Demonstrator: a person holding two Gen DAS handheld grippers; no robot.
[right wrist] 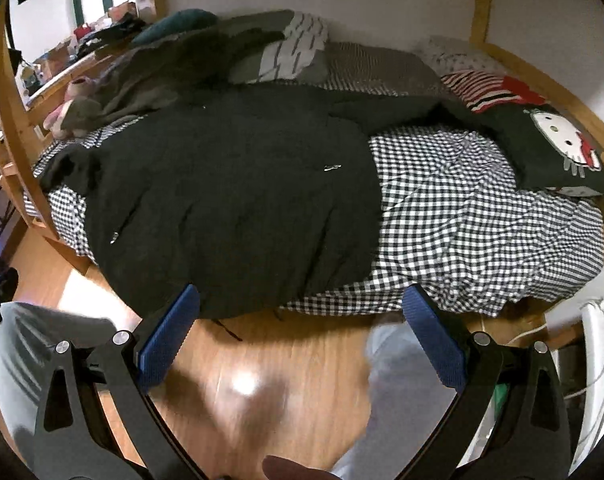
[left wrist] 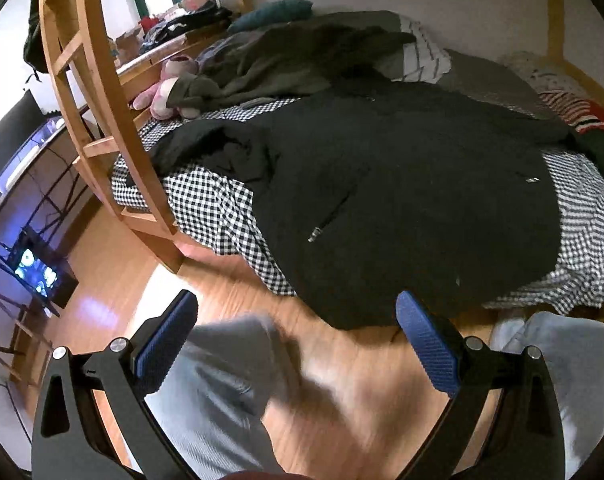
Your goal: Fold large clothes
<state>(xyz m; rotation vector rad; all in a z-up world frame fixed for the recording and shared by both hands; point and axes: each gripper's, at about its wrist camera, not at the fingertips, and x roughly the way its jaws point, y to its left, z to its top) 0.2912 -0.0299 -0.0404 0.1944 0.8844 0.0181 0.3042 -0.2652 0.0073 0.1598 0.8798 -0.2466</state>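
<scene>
A large black jacket point(left wrist: 402, 184) lies spread on the bed's black-and-white checked cover point(left wrist: 210, 204), its hem hanging over the near edge. It also shows in the right wrist view point(right wrist: 230, 200), left of the bare checked cover point(right wrist: 482, 220). My left gripper point(left wrist: 296, 320) is open and empty, held above the floor just short of the jacket's hem. My right gripper point(right wrist: 300, 312) is open and empty, near the bed's edge at the jacket's lower right corner.
A wooden ladder point(left wrist: 102, 120) stands at the bed's left corner. An olive-grey garment point(left wrist: 286, 60) and a pink plush toy point(left wrist: 162, 96) lie at the back left. A Hello Kitty pillow point(right wrist: 558, 148) lies at the right. My legs in grey trousers point(left wrist: 222, 392) stand on the wooden floor point(right wrist: 254, 380).
</scene>
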